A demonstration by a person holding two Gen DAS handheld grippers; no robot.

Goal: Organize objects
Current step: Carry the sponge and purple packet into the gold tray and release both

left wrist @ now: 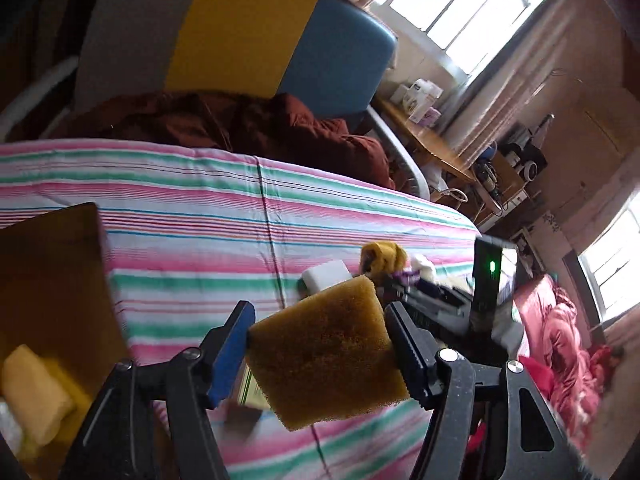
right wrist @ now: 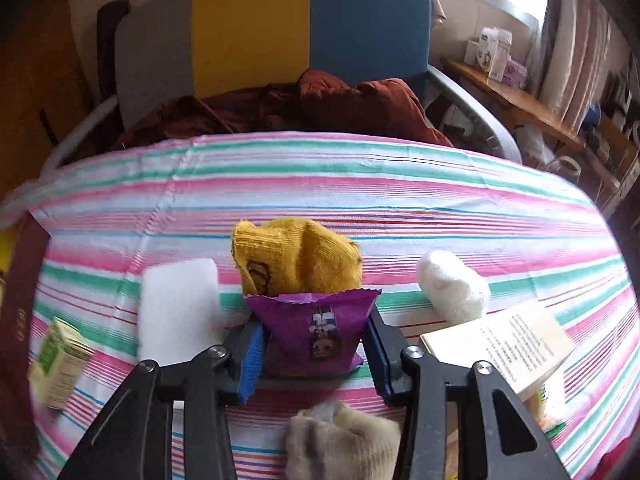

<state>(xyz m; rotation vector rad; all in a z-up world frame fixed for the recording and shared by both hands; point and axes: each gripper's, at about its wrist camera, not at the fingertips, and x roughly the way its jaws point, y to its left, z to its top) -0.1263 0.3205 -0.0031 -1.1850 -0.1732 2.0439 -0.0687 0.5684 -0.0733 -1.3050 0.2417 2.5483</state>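
Note:
My left gripper (left wrist: 320, 344) is shut on a brown-yellow sponge (left wrist: 326, 360) and holds it above the striped cloth (left wrist: 200, 216). A cardboard box (left wrist: 52, 280) with a pale yellow sponge (left wrist: 36, 392) inside is at the left. My right gripper (right wrist: 314, 344) is shut on a purple snack packet (right wrist: 314, 332), low over the cloth. A yellow sock (right wrist: 296, 258) lies just beyond it, and a white sponge (right wrist: 178, 308) lies to its left. The right gripper also shows in the left wrist view (left wrist: 432, 300).
A white wrapped roll (right wrist: 454, 284), a cream paper box (right wrist: 500, 344), a beige sock (right wrist: 340, 444) and a small green carton (right wrist: 58, 364) lie on the cloth. A dark red box edge (right wrist: 20, 300) stands at the left. A maroon garment (right wrist: 320, 104) lies on the chair behind.

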